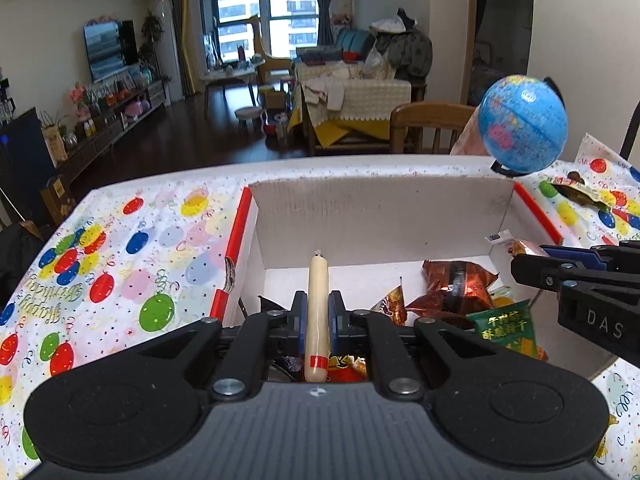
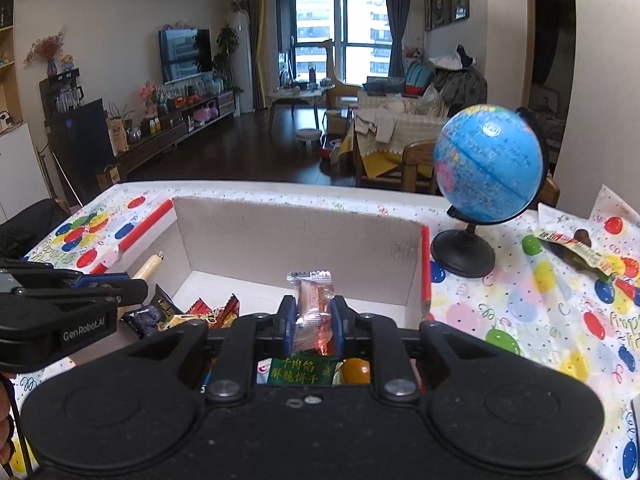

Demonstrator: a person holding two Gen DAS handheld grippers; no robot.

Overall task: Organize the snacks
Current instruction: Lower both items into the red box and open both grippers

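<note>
left tongs (image 1: 318,316) clamped on pale sausage stick (image 1: 317,304), gripped near mid-length, far end poking out over cardboard box (image 1: 380,216). right tongs (image 2: 313,322) pinched shut on clear-wrapped snack (image 2: 310,308), crimped end sticking up. both held above near part of box, over loose packets: brown foil bag (image 1: 456,284), green biscuit packet (image 1: 506,326). box on desk (image 1: 132,248) with balloon cloth; globe (image 2: 486,168) just right of box; one more wrapper (image 2: 576,250) lying far right on cloth. likely handling: sausage light, firm, slick casing, prone to swivel, best taken at middle. wrapped snack very light, crinkly, crushable; take across body, gently.
</note>
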